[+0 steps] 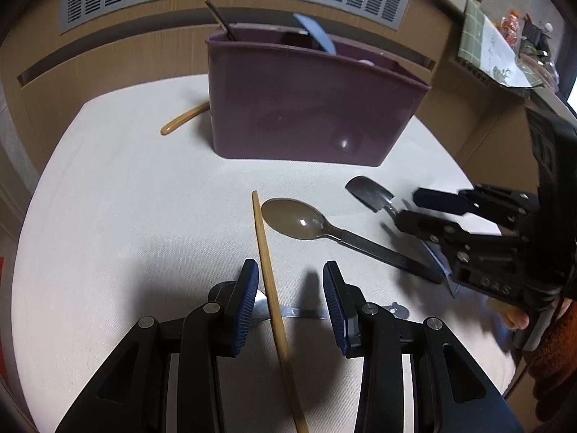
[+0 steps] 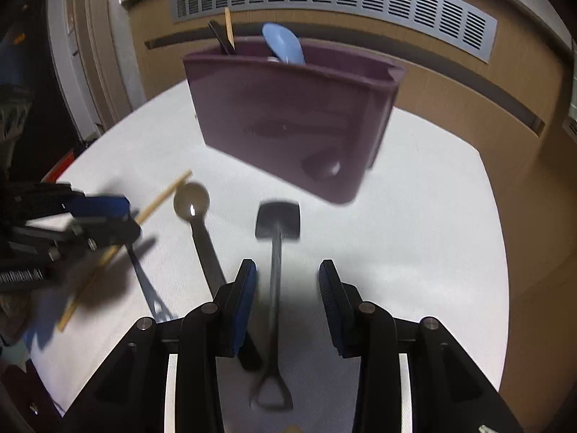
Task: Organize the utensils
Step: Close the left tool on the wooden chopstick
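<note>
The left gripper [image 1: 290, 294] stands open above the white table [image 1: 126, 216], its blue pads apart on either side of a wooden chopstick [image 1: 268, 270] that runs between them without either pad pressing on it; the stick lies toward the near edge of the table, its far tip pointing at the purple utensil holder [image 1: 306, 108]. The right gripper [image 2: 287, 297] is likewise open, with the dark handle of a shovel-shaped spoon [image 2: 277, 218] passing between its pads; in the blurred right wrist view no pad is seen to close on it. That spoon's flat square head lies just in front of the holder, near the middle of the table. Beside it lies a round-bowled spoon [image 1: 295, 218] with a dark handle, its bowl close to the chopstick's far tip. The holder stands toward the table's far edge and has a dark chopstick [image 1: 216, 14] and a light blue spoon [image 2: 285, 47] sticking up out of it. A wooden utensil [image 1: 182, 119] lies flat by the holder's left side, partly hidden behind it. A metal utensil [image 1: 295, 312] lies under the left gripper, mostly hidden.
</note>
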Action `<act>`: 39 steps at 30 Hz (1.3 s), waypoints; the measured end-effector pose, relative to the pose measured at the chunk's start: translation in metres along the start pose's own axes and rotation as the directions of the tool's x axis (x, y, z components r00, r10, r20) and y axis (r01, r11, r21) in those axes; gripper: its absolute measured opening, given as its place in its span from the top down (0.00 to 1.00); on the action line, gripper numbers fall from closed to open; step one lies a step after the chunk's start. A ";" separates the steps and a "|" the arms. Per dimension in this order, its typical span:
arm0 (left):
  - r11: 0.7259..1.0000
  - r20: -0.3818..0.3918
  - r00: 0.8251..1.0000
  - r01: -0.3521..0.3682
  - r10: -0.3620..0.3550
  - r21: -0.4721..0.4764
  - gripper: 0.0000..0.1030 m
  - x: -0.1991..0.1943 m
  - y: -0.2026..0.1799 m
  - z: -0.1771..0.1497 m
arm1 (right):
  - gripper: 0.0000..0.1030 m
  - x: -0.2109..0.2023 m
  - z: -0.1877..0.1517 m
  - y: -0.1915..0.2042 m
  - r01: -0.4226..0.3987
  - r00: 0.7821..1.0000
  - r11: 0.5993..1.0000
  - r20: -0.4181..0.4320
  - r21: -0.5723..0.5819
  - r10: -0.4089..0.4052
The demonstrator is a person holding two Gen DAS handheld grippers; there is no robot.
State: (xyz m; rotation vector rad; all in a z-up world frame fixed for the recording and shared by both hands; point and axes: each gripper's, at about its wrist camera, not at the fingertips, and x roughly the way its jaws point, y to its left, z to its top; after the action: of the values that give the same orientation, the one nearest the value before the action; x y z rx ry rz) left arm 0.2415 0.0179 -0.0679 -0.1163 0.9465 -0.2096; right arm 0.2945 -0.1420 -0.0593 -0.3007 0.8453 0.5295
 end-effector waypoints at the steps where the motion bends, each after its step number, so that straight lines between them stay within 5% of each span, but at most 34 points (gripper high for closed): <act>1: 1.000 -0.002 1.000 -0.001 0.001 -0.006 0.63 0.000 0.000 0.000 | 0.67 0.007 0.005 0.000 -0.009 1.000 1.000 -0.016 0.004 0.009; 4: 1.000 0.004 1.000 -0.009 0.009 -0.001 0.63 -0.002 0.002 -0.001 | 0.67 0.028 0.015 0.003 -0.012 0.997 1.000 -0.078 0.004 0.012; 14: 0.999 -0.010 0.999 -0.039 0.040 0.011 0.64 0.006 0.002 0.002 | 0.72 0.015 0.021 0.006 -0.016 1.000 0.998 -0.004 0.058 0.017; 18: 0.995 -0.018 0.996 -0.084 0.085 0.050 0.75 0.011 -0.003 0.004 | 0.72 -0.008 0.011 0.000 -0.018 0.999 0.994 0.042 0.105 0.014; 25: 0.996 -0.057 0.995 -0.077 0.080 0.045 0.77 0.018 -0.001 0.013 | 0.72 -0.041 -0.007 -0.001 0.014 0.993 0.991 0.117 0.133 -0.030; 27: 0.996 -0.060 0.995 -0.083 0.085 0.041 0.92 0.019 0.002 0.017 | 0.72 -0.044 -0.011 0.005 0.013 0.991 0.990 0.127 0.138 -0.031; 29: 0.998 -0.060 0.996 -0.063 0.063 0.011 0.95 0.016 0.007 0.019 | 0.72 -0.047 -0.013 0.000 0.004 0.991 0.989 0.135 0.149 -0.025; 33: 0.998 0.047 0.999 0.011 -0.008 -0.063 0.95 -0.020 0.011 0.017 | 0.72 -0.060 -0.020 -0.001 -0.003 0.985 0.985 0.170 0.172 -0.027; 39: 0.992 0.217 0.976 0.060 -0.036 -0.108 0.95 -0.082 0.007 0.009 | 0.72 -0.083 -0.025 0.000 0.003 0.976 0.985 0.216 0.174 -0.041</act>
State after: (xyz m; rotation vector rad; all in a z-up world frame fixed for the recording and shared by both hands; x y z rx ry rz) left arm 0.2029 0.0432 0.0011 -0.2620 0.7405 -0.1836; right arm 0.2331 -0.1799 -0.0113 -0.0901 0.6679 0.4553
